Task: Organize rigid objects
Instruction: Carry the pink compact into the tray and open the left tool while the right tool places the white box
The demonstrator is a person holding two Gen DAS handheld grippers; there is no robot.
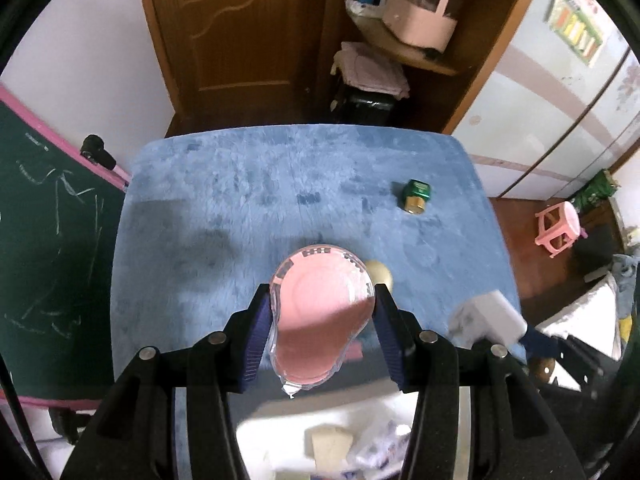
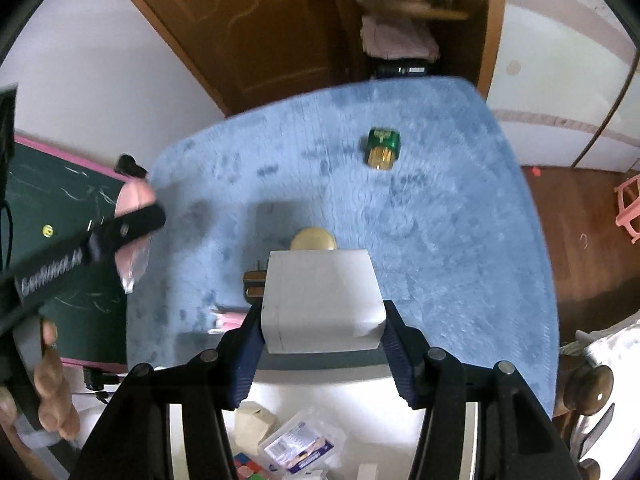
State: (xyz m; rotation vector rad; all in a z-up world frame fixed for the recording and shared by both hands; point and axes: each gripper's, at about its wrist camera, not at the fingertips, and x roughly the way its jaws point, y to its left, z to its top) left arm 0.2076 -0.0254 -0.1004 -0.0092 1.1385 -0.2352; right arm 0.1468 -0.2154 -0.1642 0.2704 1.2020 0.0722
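Note:
My left gripper (image 1: 322, 300) is shut on a pink item in clear plastic packaging (image 1: 316, 320) and holds it above the blue plush table (image 1: 220, 208). It also shows at the left of the right wrist view (image 2: 134, 236). My right gripper (image 2: 322, 320) is shut on a white box-shaped charger (image 2: 320, 300) with metal prongs (image 2: 254, 282) on its left side; it appears blurred in the left wrist view (image 1: 488, 316). A green and gold battery pack (image 1: 416, 196) (image 2: 383, 148) lies on the far right of the table. A round beige object (image 1: 380, 272) (image 2: 313, 240) lies just beyond both held things.
A white bin (image 2: 360, 420) below the grippers holds a beige block (image 2: 254, 426), a clear plastic case (image 2: 300, 444) and a coloured cube (image 2: 246, 468). A green chalkboard (image 1: 48, 240) stands to the left. A wooden door (image 1: 240, 32) and shelf are behind the table. A pink stool (image 1: 558, 228) is on the floor, right.

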